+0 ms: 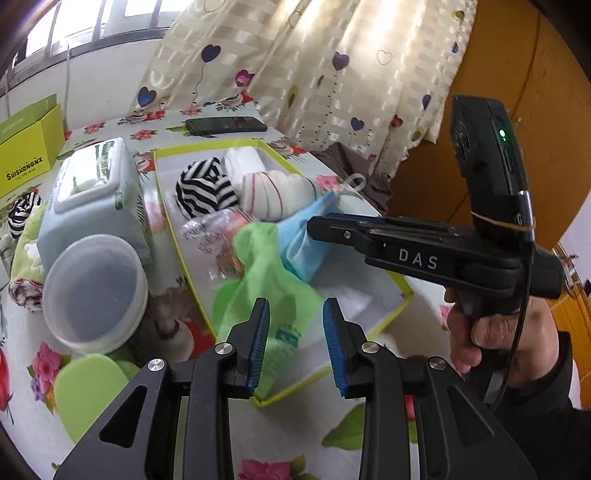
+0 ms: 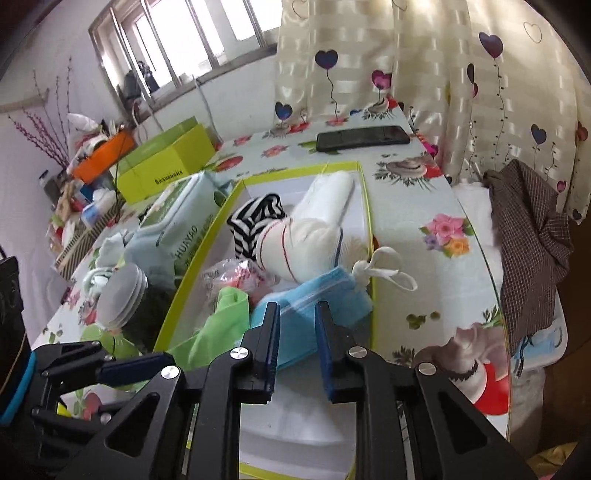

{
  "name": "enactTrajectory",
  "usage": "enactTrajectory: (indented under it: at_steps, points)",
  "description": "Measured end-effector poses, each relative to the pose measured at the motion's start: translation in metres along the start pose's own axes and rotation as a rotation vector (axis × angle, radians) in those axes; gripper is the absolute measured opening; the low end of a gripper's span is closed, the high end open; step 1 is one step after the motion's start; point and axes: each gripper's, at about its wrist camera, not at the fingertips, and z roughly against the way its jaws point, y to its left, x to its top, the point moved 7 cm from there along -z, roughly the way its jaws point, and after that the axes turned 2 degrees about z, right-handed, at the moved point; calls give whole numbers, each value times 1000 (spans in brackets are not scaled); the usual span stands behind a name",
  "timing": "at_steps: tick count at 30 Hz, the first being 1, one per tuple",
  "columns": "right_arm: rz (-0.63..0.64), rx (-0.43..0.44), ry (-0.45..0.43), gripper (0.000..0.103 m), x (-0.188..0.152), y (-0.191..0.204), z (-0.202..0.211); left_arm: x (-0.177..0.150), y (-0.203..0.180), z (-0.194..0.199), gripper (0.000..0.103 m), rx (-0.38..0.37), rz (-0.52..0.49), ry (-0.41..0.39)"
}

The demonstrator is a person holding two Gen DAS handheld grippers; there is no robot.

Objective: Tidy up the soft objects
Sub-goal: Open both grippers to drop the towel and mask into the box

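Both grippers hang released over the yellow-rimmed box: left gripper above the green cloth draped over its near rim, right gripper over the blue pouch inside. I'd pinch a thick fold, then tuck the cloth fully inside.

Bright daylight from blown-out window; soft shadows; strong fisheye bending, dark vignette at edges; slight blur.
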Motion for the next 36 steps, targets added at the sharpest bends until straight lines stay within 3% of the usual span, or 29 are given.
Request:
enactTrajectory:
  at_steps: [7, 16, 23, 36]
  points:
    - [11, -32, 75, 18, -13, -5, -11, -10, -3, -10, 31, 9, -9, 41]
    - [25, -23, 86, 18, 10, -5, -36, -11, -5, -16, 31, 14, -7, 49]
    - [38, -10, 77, 36, -7, 4, -15, -12, -5, -10, 31, -1, 4, 39]
    - [-13, 9, -4, 36, -36, 15, 43, 0, -10, 37, 31, 6, 4, -67]
